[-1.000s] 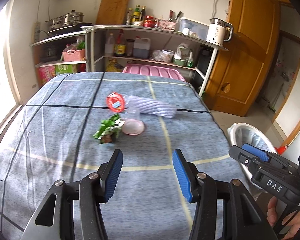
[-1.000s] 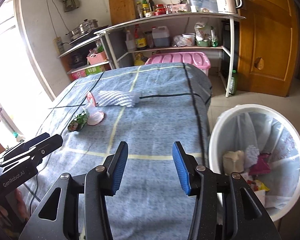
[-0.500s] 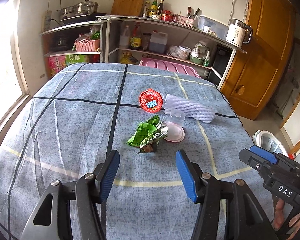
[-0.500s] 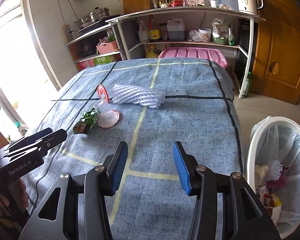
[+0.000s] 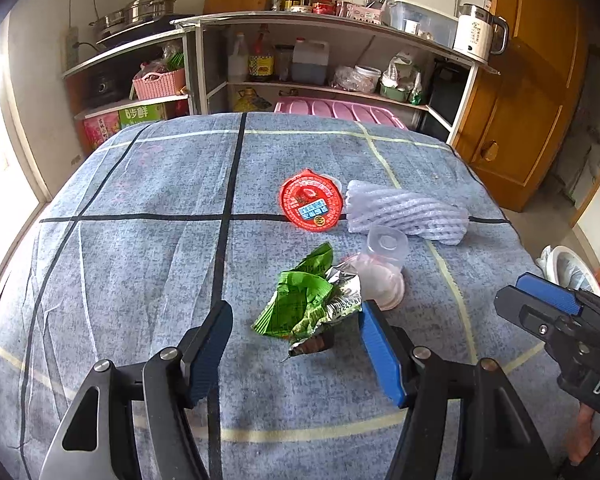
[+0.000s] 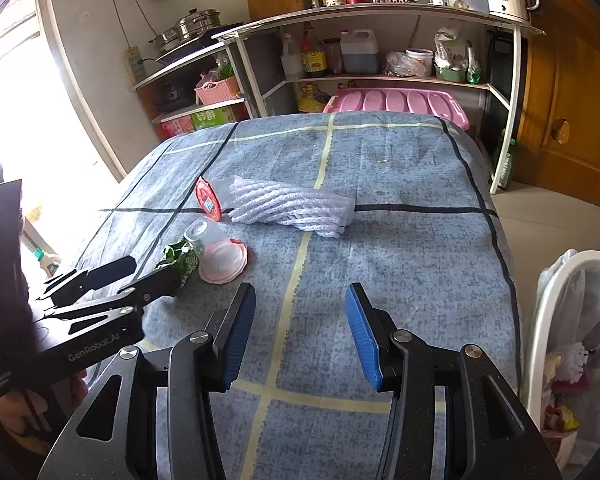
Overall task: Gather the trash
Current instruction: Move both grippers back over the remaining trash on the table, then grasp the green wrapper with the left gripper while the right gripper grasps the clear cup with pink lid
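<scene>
Lying just ahead of the left gripper [image 5: 296, 326], between its widening jaws but untouched, the crumpled green wrapper [image 5: 306, 308] is seen with its long axis roughly crosswise to the fingers. The right gripper [image 6: 300, 312] is held half spread and empty, well to the wrapper's right, so the left is judged nearer.

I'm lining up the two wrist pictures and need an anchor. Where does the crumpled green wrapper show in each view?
Left wrist: the crumpled green wrapper lies just below picture centre, ahead of the left gripper, whose fingers are opening and not touching it.
Right wrist: the wrapper is at left of centre, partly behind the left gripper's tips.
Shared landmark: the red round lid, beyond the wrapper in both.
</scene>
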